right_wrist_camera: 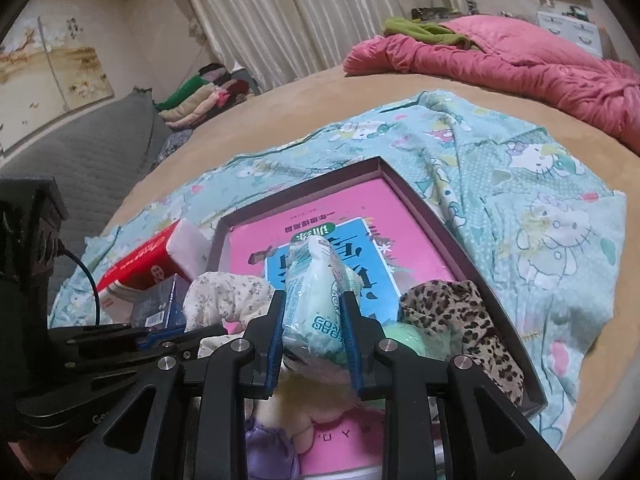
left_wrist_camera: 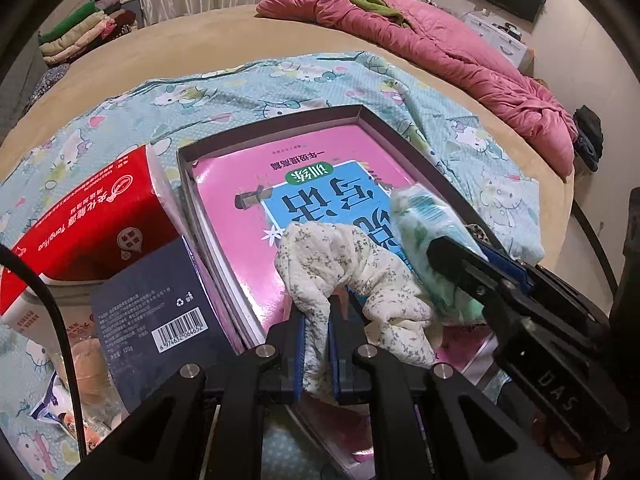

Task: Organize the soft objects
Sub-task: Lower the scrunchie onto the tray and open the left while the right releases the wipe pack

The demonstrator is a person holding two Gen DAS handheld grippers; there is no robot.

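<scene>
Cloth filled both grips. The left hand-held gripper (left_wrist_camera: 318,320) was clamped narrow on a cream floral cloth (left_wrist_camera: 344,268), which draped over the pink book (left_wrist_camera: 240,224) lying in the shallow box (left_wrist_camera: 272,122). The right hand-held gripper (right_wrist_camera: 314,320) pinched a pale green soft packet (right_wrist_camera: 312,284) just above the same book. A leopard-print cloth (right_wrist_camera: 460,316) lay in the box's right corner. The box sat on a cartoon-cat sheet (right_wrist_camera: 540,200) spread over the bed (right_wrist_camera: 280,112), with a red carton (left_wrist_camera: 92,216) touching the box's left wall.
</scene>
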